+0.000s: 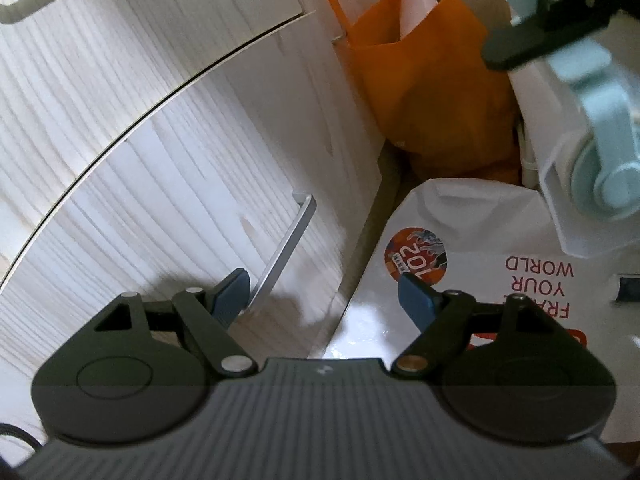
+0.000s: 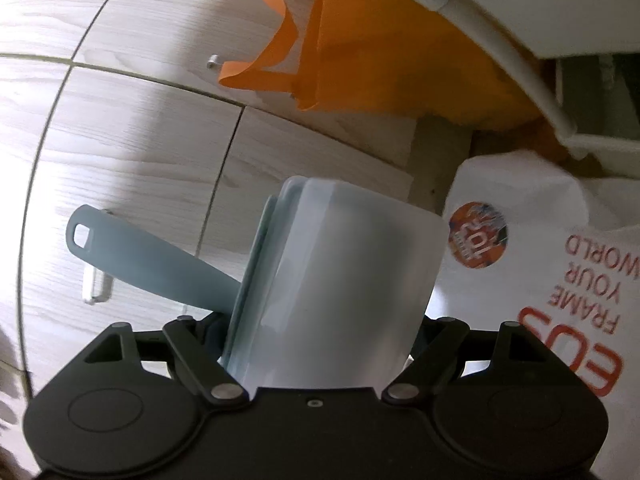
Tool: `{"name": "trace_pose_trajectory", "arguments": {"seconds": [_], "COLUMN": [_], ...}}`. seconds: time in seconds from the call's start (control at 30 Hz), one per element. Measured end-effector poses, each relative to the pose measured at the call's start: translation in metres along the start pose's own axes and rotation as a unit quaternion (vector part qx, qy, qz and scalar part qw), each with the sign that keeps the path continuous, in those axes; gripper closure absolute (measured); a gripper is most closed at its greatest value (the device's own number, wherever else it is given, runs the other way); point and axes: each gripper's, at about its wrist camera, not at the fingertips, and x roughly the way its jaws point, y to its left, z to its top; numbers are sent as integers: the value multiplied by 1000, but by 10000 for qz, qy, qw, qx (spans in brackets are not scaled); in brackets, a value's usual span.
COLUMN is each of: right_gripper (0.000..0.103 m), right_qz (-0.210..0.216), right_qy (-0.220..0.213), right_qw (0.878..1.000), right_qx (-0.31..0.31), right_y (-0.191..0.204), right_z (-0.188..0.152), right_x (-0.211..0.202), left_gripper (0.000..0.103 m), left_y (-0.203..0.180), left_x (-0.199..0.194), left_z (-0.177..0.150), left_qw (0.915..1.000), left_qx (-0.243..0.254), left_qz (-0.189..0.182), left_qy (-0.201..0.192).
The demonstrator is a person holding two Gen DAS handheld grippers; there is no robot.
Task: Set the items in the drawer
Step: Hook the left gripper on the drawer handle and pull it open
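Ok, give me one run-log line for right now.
left gripper: open, at drawer handle | right gripper: holding pale blue scoop container | drawer: closed

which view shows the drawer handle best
The left wrist view. The silver drawer handle runs in clear sight just beyond the open left claw. In the right wrist view only a blurred piece of a handle shows, partly behind the pale blue scoop.

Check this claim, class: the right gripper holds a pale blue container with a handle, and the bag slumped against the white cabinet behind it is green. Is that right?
One detail is wrong. The right wrist view shows the right gripper holding the pale blue container, but the bag against the cabinet is orange, not green.
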Motion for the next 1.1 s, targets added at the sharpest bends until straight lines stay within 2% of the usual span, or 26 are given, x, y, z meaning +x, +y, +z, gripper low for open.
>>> {"name": "trace_pose_trajectory", "arguments": {"seconds": [0.07, 0.3, 0.5, 0.67, 0.77, 0.9, 1.1], "right_gripper": [18, 18, 18, 18, 18, 18, 18], "right_qz": [-39, -143, -64, -156, -282, -24, 6], "right_qy": [-28, 68, 65, 61, 202, 294, 207], "right_qw": [10000, 9999, 10000, 9999, 9994, 9992, 9996], "right_qx": [13, -21, -26, 27, -8, 264, 210], "right_y": [-1, -3, -3, -4, -4, -9, -7], "right_z": [1, 1, 1, 1, -2, -1, 0], "right_x": [-1, 4, 3, 3, 6, 6, -1], "left_gripper": [30, 30, 30, 30, 30, 30, 30], "left_y": [0, -2, -6, -11, -9, -9, -17], "left_x": [-2, -18, -29, -37, -46, -51, -57], "left_z": [0, 0, -1, 0, 0, 0, 3], "left_qw": [10000, 9992, 9989, 9992, 9990, 9984, 9984], "left_qx": [22, -75, -86, -59, -122, -173, -124], "left_qz": [-64, -394, -462, -389, -436, -528, -551], "left_qy": [-3, -45, -62, -31, -29, -47, -27]}}
